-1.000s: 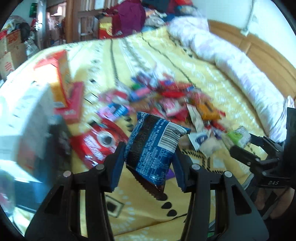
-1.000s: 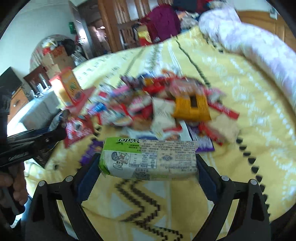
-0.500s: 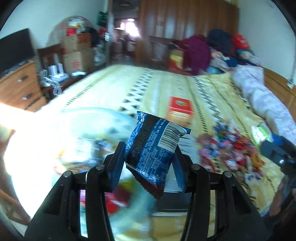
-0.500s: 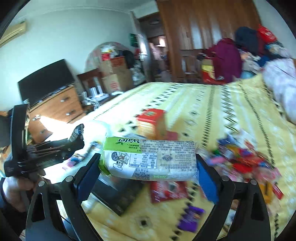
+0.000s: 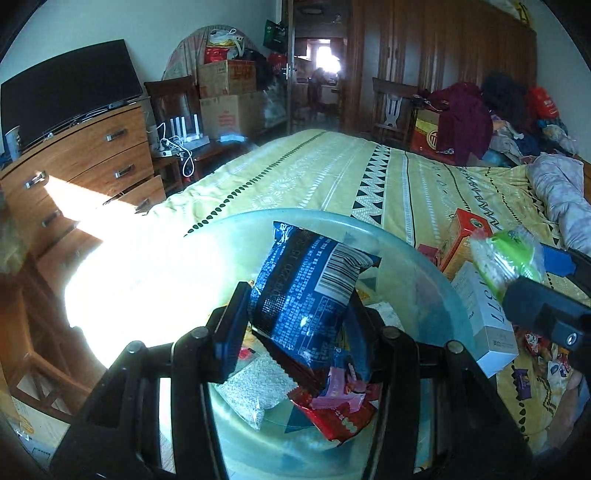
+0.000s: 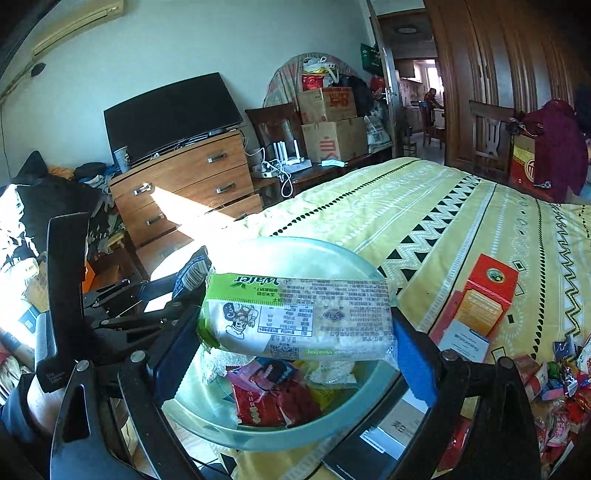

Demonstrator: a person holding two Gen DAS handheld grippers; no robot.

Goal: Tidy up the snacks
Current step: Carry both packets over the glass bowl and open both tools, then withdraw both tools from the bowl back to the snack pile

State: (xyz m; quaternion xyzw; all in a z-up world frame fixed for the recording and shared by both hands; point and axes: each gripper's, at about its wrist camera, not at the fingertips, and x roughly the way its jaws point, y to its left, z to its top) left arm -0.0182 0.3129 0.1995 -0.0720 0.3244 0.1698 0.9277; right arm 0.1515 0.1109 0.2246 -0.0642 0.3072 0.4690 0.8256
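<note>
Above the bed's glass bowl, left gripper clamps blue packet; right gripper clamps wafer pack.

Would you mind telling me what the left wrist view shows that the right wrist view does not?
Only the left wrist view shows the blue packet's full barcoded face, shut in the left gripper, and pale bedding at far right. Only the right wrist view shows the wafer pack's printed label, shut in the right gripper, plus a wall air conditioner. Both show the glass bowl with a red packet inside, the dresser and the TV.
</note>
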